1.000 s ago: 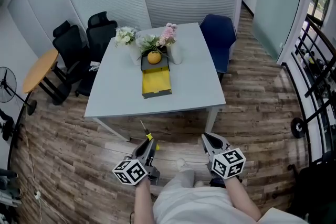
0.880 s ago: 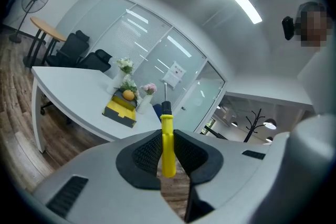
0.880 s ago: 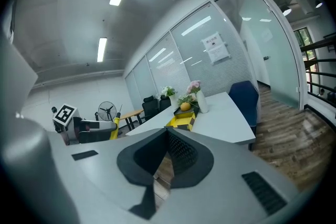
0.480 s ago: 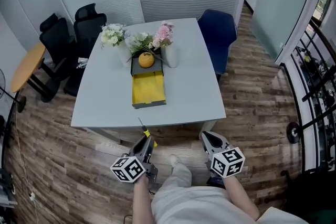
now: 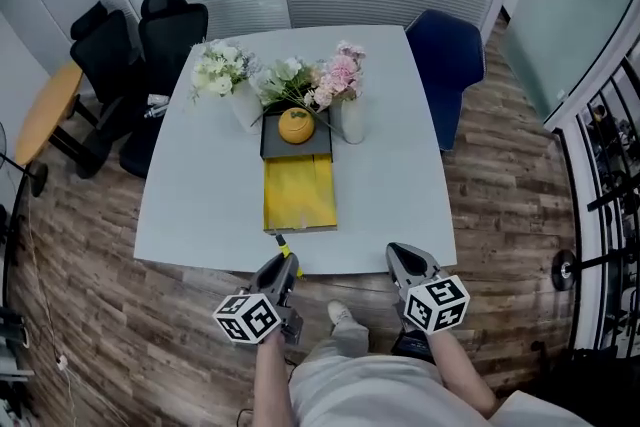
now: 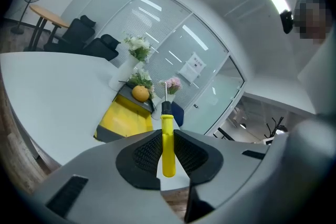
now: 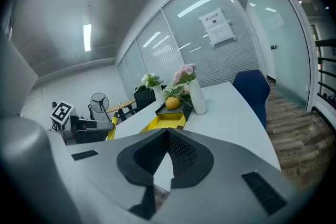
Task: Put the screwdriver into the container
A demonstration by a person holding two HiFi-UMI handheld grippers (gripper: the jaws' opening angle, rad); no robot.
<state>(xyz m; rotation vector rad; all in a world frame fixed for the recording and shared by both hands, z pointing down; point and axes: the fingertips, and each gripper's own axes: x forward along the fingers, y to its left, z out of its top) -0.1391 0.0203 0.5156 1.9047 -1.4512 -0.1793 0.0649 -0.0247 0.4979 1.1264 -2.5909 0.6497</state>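
Observation:
My left gripper (image 5: 281, 268) is shut on a yellow-handled screwdriver (image 6: 167, 140), whose thin metal shaft points toward the table. In the head view the screwdriver (image 5: 283, 253) reaches just over the table's near edge. The container is a long yellow tray with a dark rim (image 5: 299, 197) at the table's middle, with a dark box behind it holding an orange (image 5: 297, 126). The tray (image 6: 122, 119) lies ahead and left of the screwdriver tip. My right gripper (image 5: 406, 261) hangs shut and empty at the table's near edge, right of the left one.
The pale grey table (image 5: 190, 205) carries white flowers (image 5: 219, 70), pink flowers (image 5: 338, 75) and a white vase (image 5: 352, 120) behind the tray. A blue chair (image 5: 447, 65) stands at the far right, black office chairs (image 5: 140, 45) at the left. Wooden floor surrounds the table.
The table and tray have come closer to me. Both grippers now sit at the table's near edge, the screwdriver tip just over it. The left grip is unchanged.

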